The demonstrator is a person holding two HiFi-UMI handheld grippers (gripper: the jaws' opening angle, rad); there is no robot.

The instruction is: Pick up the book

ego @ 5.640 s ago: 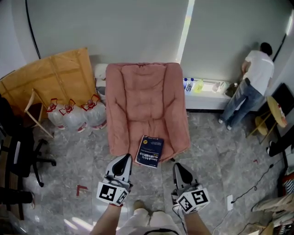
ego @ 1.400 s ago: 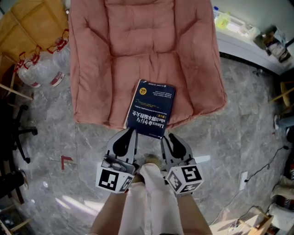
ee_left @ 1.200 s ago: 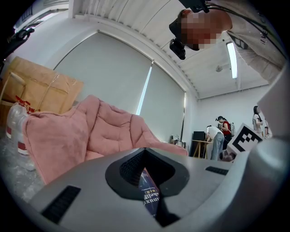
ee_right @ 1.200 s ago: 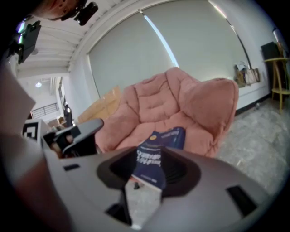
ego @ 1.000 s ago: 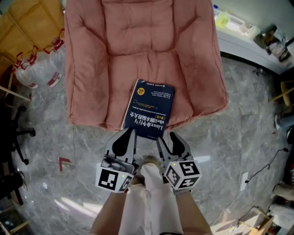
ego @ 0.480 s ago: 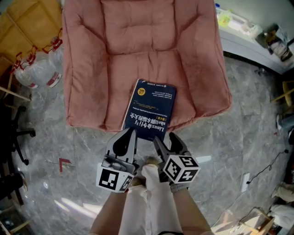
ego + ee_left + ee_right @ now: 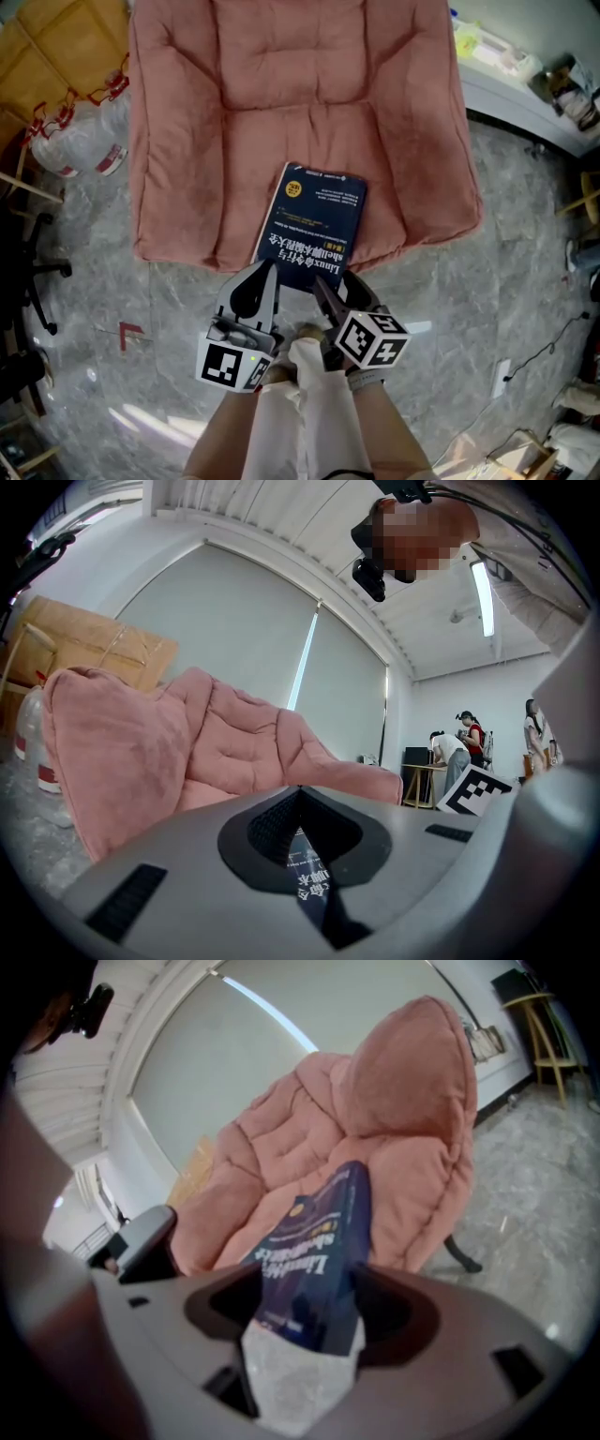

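Note:
A dark blue book [image 7: 314,225] lies on the front edge of the pink cushioned chair [image 7: 281,103], its near end hanging over the seat's lip. My right gripper [image 7: 339,281] is rolled to one side at that near end, and its jaws are opening. In the right gripper view the book [image 7: 319,1232] stands between the jaws of that gripper [image 7: 314,1302], with no pad seen pressing on it. Just left of the book's near corner my left gripper [image 7: 265,269] is shut and holds nothing. Through the thin slit of its jaws [image 7: 300,794] a strip of the book [image 7: 309,878] shows.
Water jugs [image 7: 75,141] and flattened cardboard [image 7: 42,47] stand left of the chair. An office chair [image 7: 28,272] is at the far left. A white ledge [image 7: 511,89] with bottles runs at the upper right. Grey marble floor [image 7: 487,281] lies around. People stand far off [image 7: 459,747].
The right gripper has rolled, opened its jaws and come down round the book's near end. The left gripper has hardly moved.

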